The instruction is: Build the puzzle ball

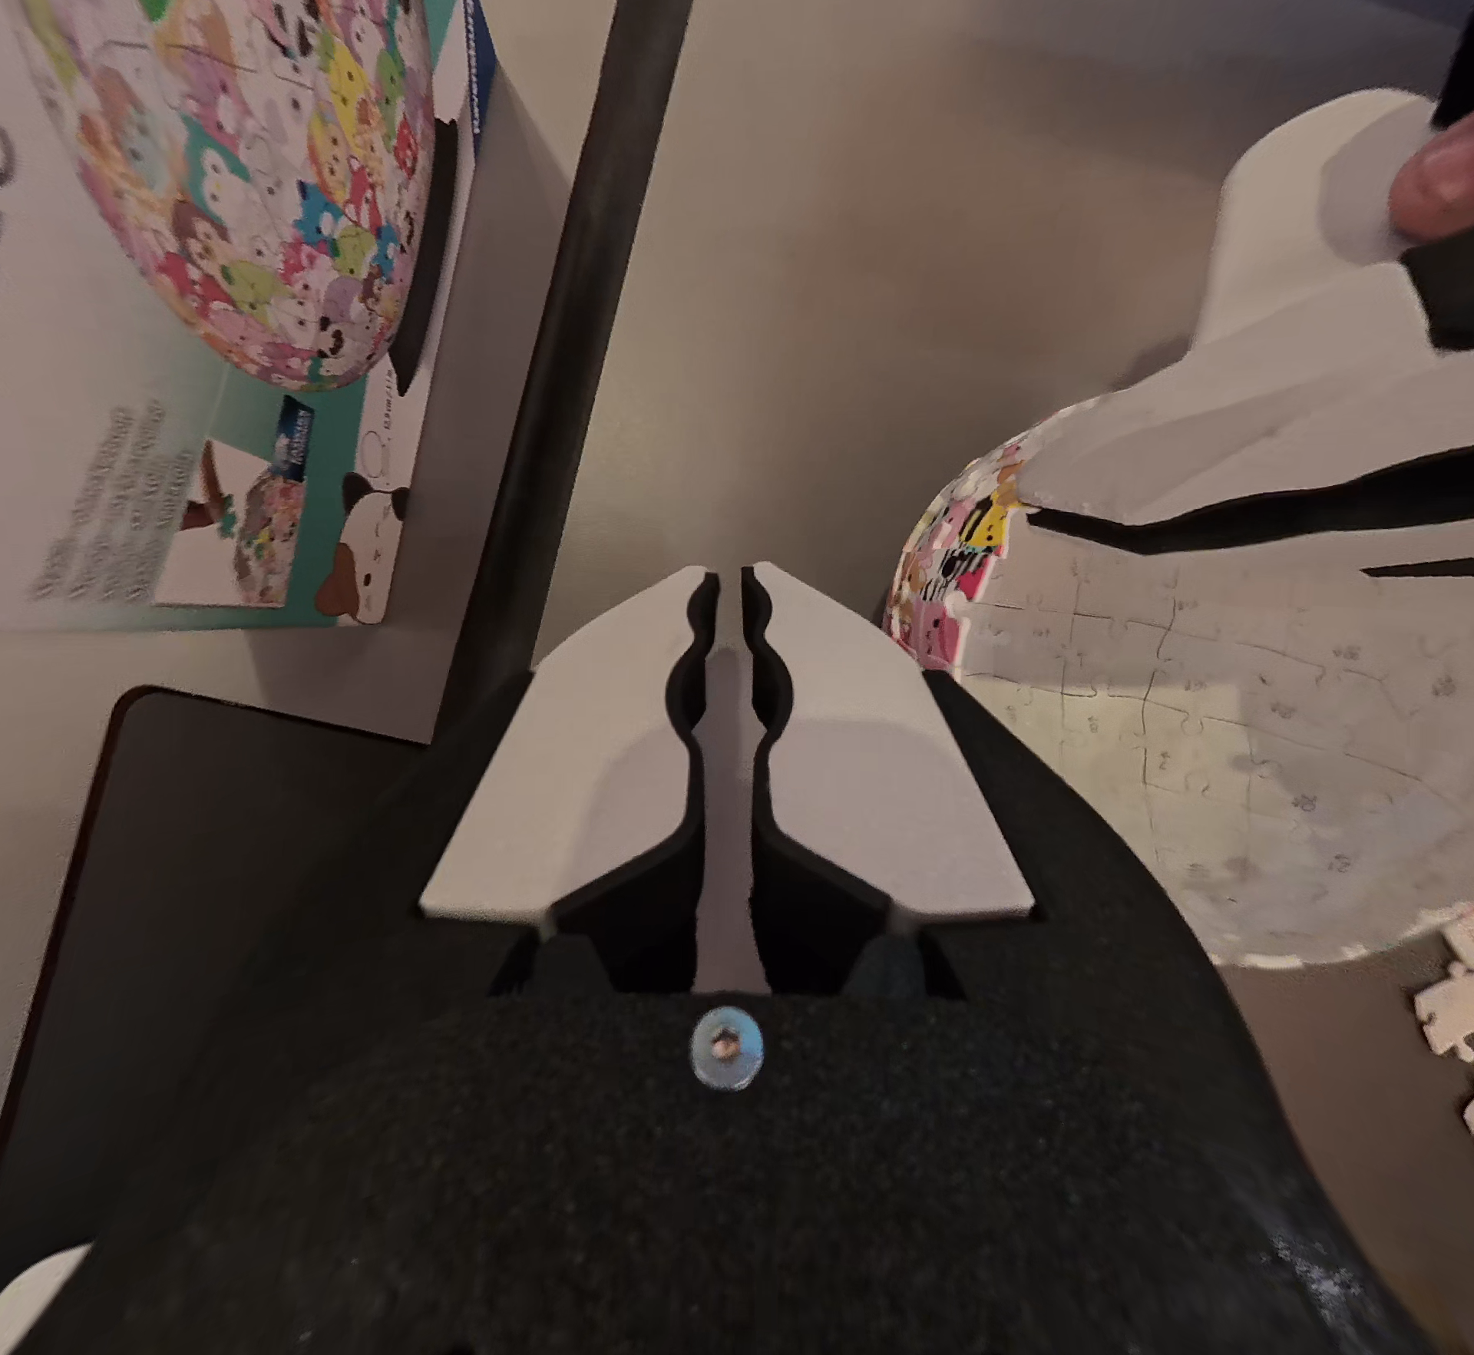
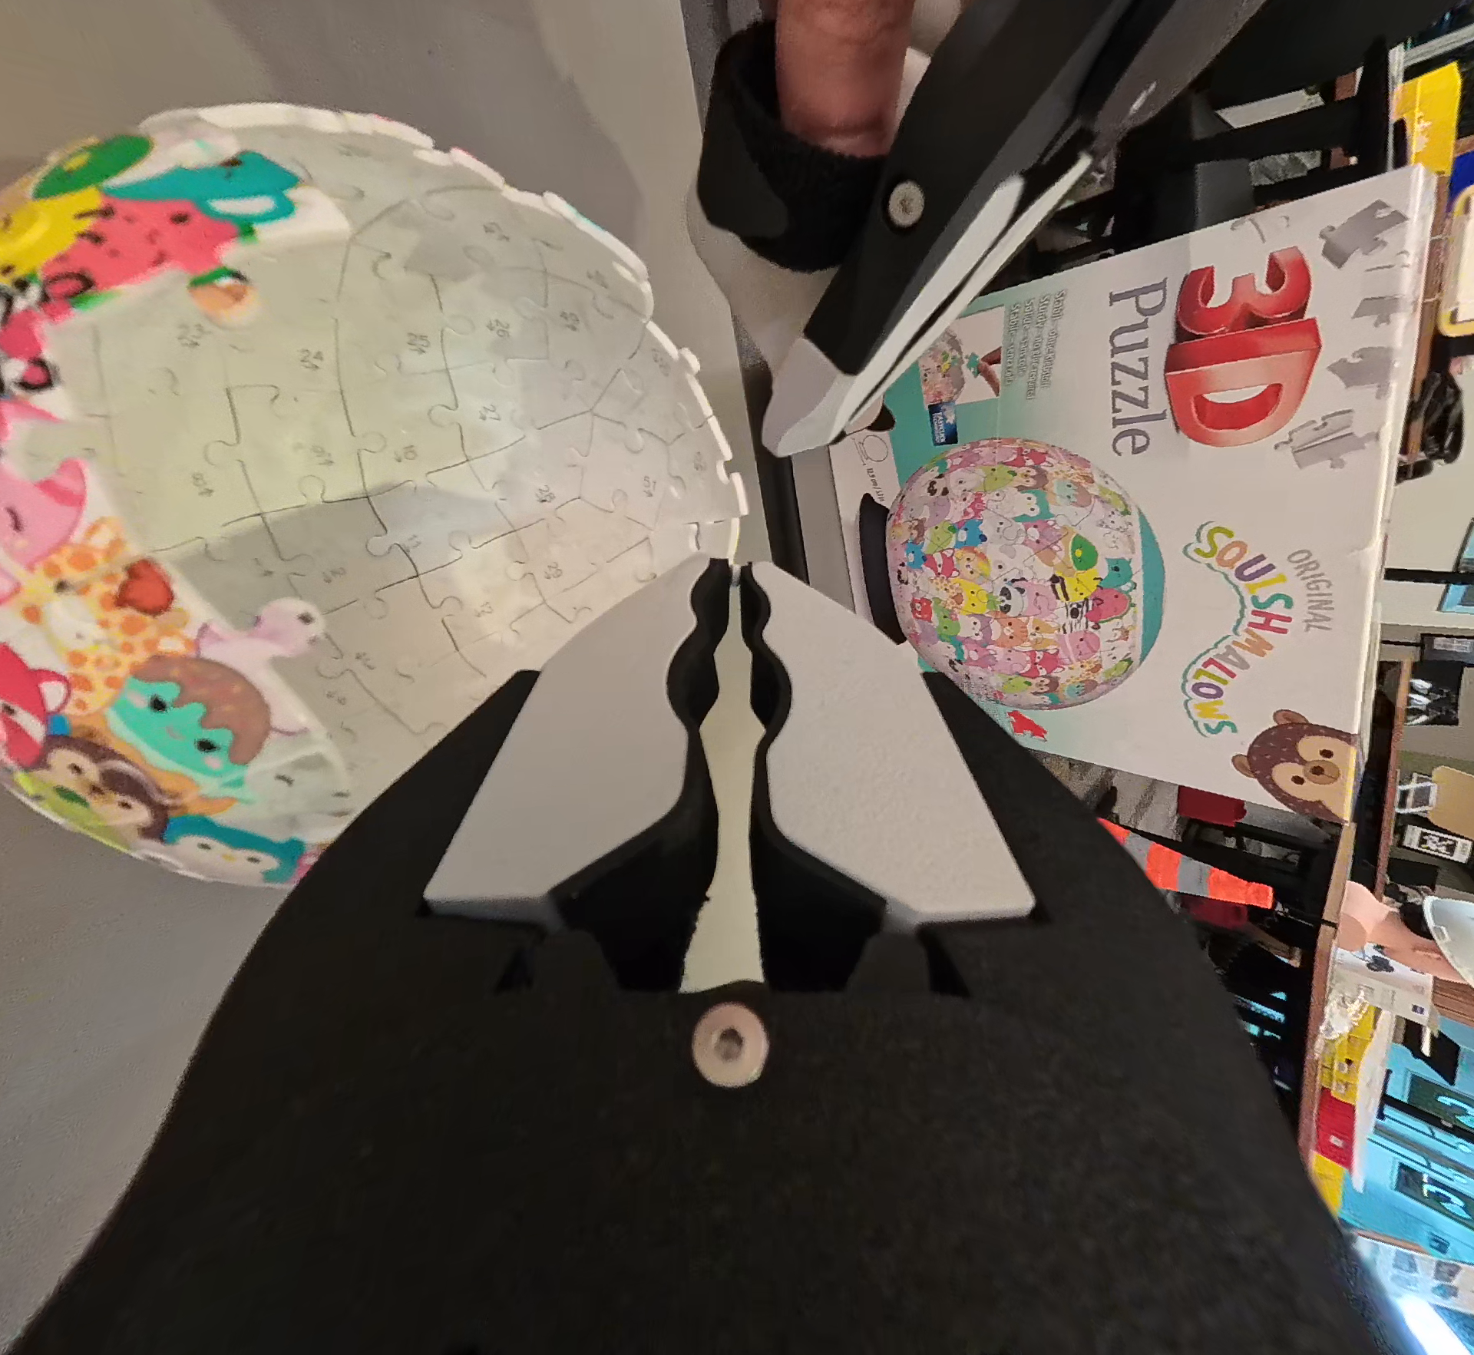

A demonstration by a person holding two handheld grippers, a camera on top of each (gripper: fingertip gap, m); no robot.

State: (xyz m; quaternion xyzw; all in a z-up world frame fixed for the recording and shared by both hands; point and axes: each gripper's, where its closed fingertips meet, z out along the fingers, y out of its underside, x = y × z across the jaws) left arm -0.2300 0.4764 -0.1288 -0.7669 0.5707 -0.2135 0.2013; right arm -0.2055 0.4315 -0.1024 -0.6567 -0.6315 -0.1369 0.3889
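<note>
Up front in the left wrist view, the left claw (image 1: 730, 583) has its two fingers nearly together, only a thin slit between the tips, nothing held. It points out over the pale counter (image 1: 917, 240). To its right lies the puzzle ball (image 1: 1244, 742), an unfinished hollow shell: the open side faces this camera, showing the white inner faces of the pieces, with a strip of printed outer surface along its left edge. The right claw (image 1: 1037, 515) comes in from the right, tips at the shell's upper rim; its fingers look close together with a dark gap, and whether they pinch the rim cannot be told from here. A fingertip (image 1: 1436, 184) shows on its handle. Loose puzzle pieces (image 1: 1448, 1021) lie on the counter just below the ball, at the right edge. The puzzle box (image 1: 239, 240) sits at upper left, beyond a dark bar (image 1: 606, 280) that runs across the counter. A dark board (image 1: 199, 878) is at lower left.

Next, the right wrist view: the right claw (image 2: 734, 573) is closed down to a narrow slit, and its tips sit right at the jagged rim of the puzzle ball (image 2: 383, 439); a pale sliver shows between them, so it seems to nip the rim, not certain. The ball fills the left side, its opening turned toward the camera and to the right, printed outside curving off to the left. The left claw (image 2: 798, 431) hangs at upper centre, fingers together, pointing down-left, apart from the ball, a person's finger (image 2: 837, 24) on it. The puzzle box (image 2: 1156, 519) stands at right by the counter (image 2: 159, 1) edge.
</note>
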